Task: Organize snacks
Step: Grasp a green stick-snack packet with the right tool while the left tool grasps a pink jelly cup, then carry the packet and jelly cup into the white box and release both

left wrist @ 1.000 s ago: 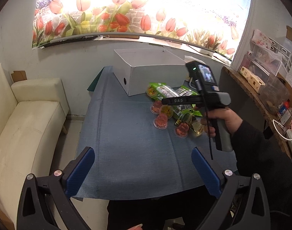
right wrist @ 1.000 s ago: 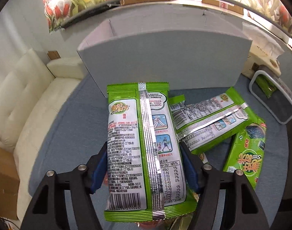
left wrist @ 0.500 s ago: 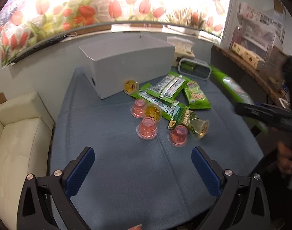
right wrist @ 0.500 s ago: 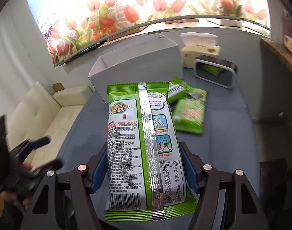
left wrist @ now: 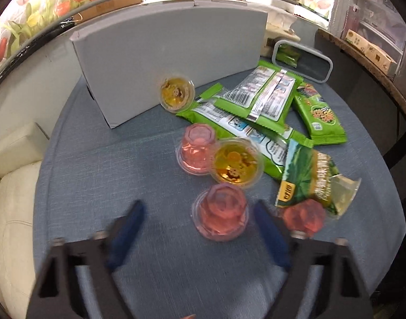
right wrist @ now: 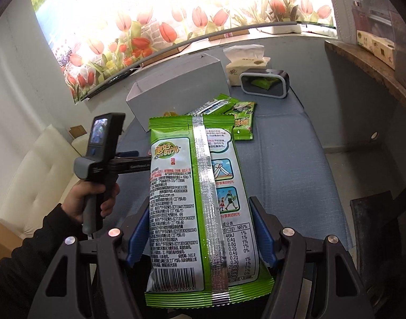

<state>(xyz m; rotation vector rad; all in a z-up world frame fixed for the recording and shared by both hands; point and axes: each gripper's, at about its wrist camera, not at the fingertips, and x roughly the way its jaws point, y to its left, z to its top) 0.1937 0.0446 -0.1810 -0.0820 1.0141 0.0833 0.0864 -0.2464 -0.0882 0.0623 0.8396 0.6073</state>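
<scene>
Snacks lay clustered on the blue desk just ahead of the left hand-held gripper, in front of the grey box. That gripper had dropped from high over the desk to hover low at the pile, and its jaws had just been closing; the nearest pink jelly cup sat between its blurred fingers, which seemed not yet to press it. I judged this the start of a pick for sorting. The right hand-held gripper was clamped on a green packet, which it had lifted back from the pile, well short of the box. Counted ahead of the left gripper: three pink cups, two yellow cups, about four green packets, perhaps one more clear cup at the far right
</scene>
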